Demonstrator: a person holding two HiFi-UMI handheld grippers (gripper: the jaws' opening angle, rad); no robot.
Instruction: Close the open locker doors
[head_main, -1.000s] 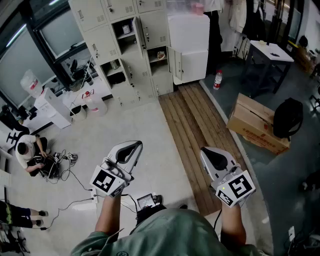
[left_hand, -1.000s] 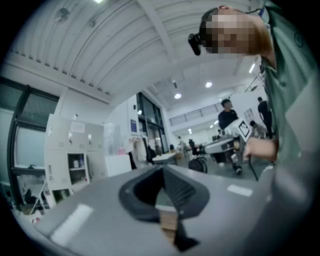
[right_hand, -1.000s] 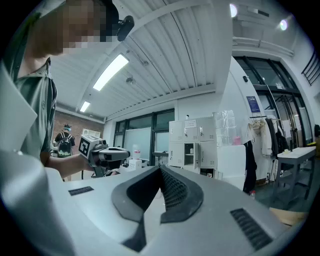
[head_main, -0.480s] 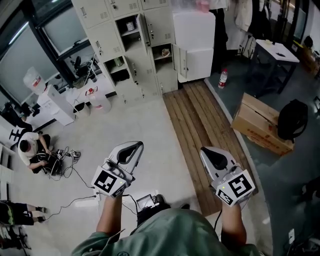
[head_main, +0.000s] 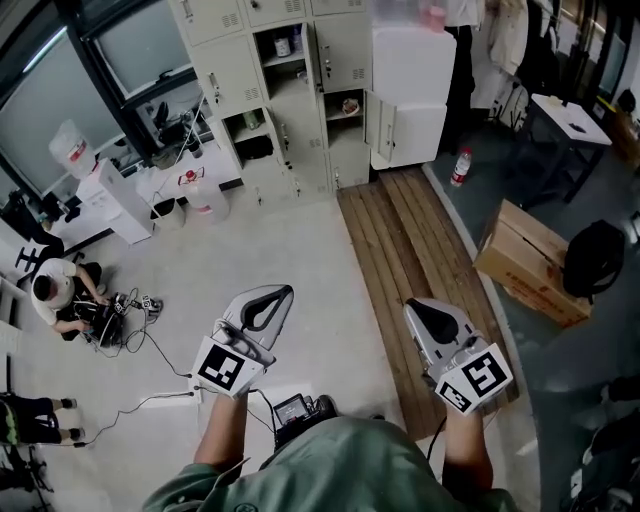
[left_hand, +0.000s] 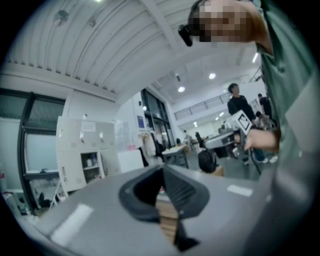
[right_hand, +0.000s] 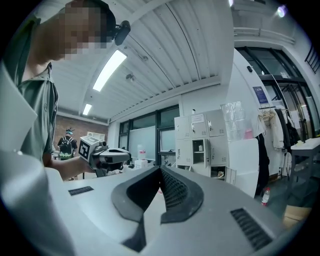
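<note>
Left tongs and right tongs were pinched together, empty; lockers stood well apart, tops cut off.

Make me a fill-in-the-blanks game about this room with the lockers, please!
1. The left gripper and the right gripper both have their jaws ___, with nothing held.
2. Several doors of the lockers stand ___.
3. The black backpack sits beside the cardboard box, on the person's ___ side.
4. The planks on the floor before the lockers are made of ___.

Missing words: shut; open; right; wood
</note>
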